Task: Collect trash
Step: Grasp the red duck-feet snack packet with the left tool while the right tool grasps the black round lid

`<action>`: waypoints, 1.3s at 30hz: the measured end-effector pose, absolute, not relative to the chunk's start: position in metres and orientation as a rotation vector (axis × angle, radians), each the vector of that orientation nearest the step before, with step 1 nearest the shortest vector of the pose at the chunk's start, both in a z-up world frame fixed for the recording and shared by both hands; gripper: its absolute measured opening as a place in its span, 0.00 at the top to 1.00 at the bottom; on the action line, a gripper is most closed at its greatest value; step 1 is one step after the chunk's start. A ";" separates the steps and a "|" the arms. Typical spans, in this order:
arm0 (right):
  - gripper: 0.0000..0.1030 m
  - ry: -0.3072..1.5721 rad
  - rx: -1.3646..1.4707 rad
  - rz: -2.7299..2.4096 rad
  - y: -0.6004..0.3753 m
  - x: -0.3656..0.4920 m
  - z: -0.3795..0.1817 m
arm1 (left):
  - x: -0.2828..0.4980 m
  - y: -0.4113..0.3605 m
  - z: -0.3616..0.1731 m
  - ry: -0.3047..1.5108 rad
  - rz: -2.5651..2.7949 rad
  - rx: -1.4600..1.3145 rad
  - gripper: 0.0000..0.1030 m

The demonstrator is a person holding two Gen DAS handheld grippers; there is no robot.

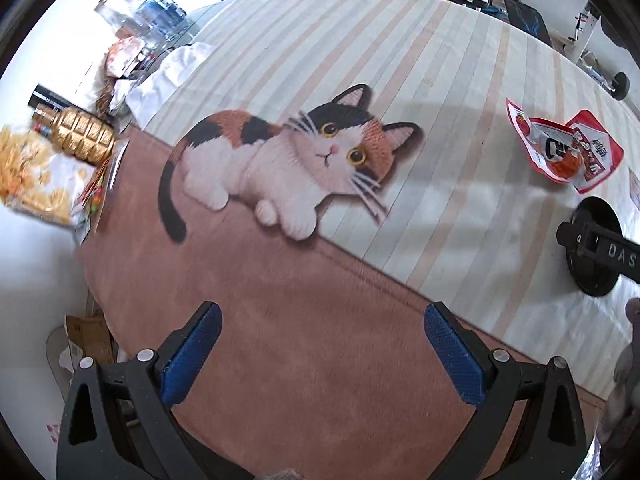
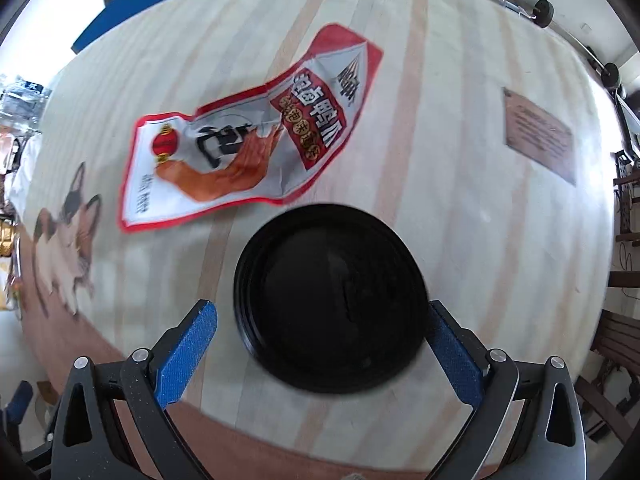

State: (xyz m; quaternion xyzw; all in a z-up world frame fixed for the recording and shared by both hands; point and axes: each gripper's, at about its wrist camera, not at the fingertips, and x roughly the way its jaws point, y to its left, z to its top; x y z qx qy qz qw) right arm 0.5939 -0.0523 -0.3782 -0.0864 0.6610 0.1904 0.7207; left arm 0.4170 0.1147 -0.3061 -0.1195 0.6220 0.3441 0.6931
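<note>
While your right gripper stood with its blue pads spread wide and nothing held, the black round lid lay flat on the striped mat at lower centre of the right wrist frame, its rim close to the right pad and apart from the left one. To take it well, you would likely have needed to tip one finger under the low rim or close across the full width, since a flat disc gives little edge to pinch; centring first would have helped. Just above the lid, in the upper middle of that frame, the red and white snack wrapper lay crumpled but flat, near the lid though not plainly touching, and it might have dragged along. Your left gripper was likewise wide open and empty, at the bottom of its frame over the brown border, with the printed cat at centre. Along the left edge sat a gold bottle and a bag of snacks, well apart from both tools.
</note>
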 end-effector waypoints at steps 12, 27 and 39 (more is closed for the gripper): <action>0.15 1.461 -0.143 0.380 -0.103 0.605 -0.364 | 0.476 0.092 -0.308 1.390 0.611 -0.152 0.00; 0.15 1.492 0.025 0.249 -0.198 0.693 -0.357 | 0.651 0.008 -0.359 1.545 -0.151 0.389 0.00; 0.15 1.489 0.058 0.254 -0.213 0.693 -0.347 | 0.645 0.019 -0.363 1.538 -0.144 0.143 0.25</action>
